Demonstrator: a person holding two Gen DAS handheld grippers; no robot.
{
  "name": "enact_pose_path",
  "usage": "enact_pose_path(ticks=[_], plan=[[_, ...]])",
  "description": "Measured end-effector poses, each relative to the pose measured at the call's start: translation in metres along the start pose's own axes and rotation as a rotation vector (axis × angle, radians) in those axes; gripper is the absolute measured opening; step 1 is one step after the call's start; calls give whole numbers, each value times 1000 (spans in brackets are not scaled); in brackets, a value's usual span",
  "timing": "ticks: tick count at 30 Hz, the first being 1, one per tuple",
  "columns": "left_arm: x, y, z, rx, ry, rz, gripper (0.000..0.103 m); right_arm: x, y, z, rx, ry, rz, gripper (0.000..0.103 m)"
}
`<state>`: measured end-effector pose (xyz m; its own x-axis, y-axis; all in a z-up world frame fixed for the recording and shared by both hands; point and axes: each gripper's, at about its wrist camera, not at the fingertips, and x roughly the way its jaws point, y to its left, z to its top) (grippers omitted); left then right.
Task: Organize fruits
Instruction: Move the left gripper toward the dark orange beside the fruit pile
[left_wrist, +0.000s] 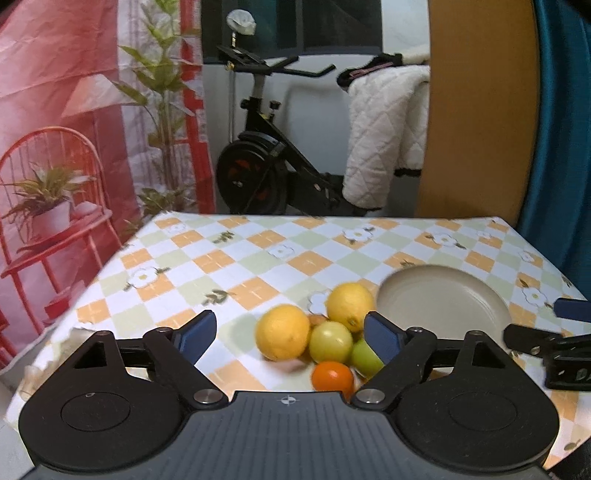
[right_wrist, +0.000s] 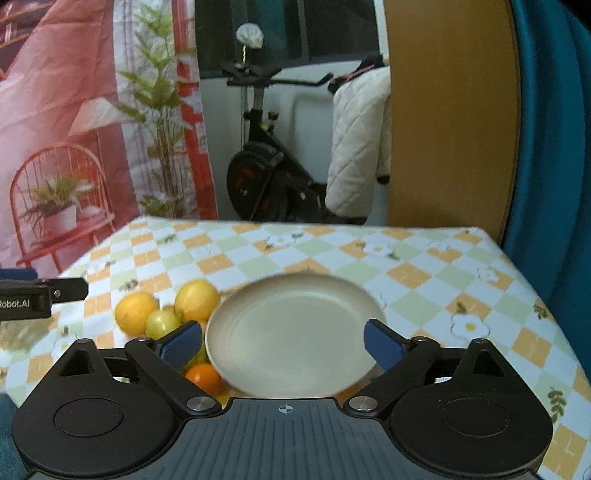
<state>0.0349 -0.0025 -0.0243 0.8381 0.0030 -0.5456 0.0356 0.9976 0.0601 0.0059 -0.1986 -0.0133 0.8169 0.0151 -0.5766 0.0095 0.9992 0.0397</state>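
Checked-cloth table (left_wrist: 229, 258) before an exercise bike (left_wrist: 266, 166): fruits (left_wrist: 314, 336) piled beside the empty plate (right_wrist: 291, 332) (mid-table), my left tongs (left_wrist: 291, 338) and right tongs (right_wrist: 282, 343) both spread, angled down, gripping nothing.

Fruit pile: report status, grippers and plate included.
Left gripper open, empty, over fruit pile. Right gripper open, empty, over plate. Plate bare, fruit beside it on tablecloth. Nothing blocking.

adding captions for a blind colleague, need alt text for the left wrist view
The open left gripper points at a cluster of yellow, green and orange fruits on a checked tablecloth, beside an empty beige plate.
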Motion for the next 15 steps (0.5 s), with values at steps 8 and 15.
enact_pose_path(ticks=[8,15], plan=[[7,-4,-10,-7,15,-103,68,11,9,-28,-19,100,45,77],[12,-4,-2,-59,-4,-170,67,13,8,-33,-26,116,63,70]])
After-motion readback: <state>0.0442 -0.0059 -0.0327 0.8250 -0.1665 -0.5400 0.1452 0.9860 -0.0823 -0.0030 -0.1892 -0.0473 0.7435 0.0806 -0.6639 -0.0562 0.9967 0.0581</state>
